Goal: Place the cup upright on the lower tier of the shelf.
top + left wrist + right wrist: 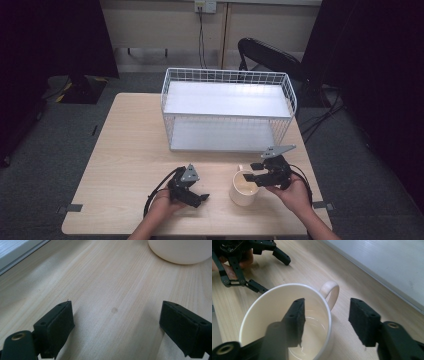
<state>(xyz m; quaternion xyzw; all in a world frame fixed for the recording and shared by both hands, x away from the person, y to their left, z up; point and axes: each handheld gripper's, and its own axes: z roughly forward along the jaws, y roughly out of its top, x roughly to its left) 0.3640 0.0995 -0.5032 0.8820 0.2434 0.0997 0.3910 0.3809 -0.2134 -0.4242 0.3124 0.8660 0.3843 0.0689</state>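
Right gripper jaws apart, straddling mug rim near handle, not pinching; lower slightly, then squeeze wall squarely. Left gripper apart, empty.

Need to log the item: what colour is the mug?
Cream, plain with no pattern, inside and out; the mug shows best in the right gripper view.
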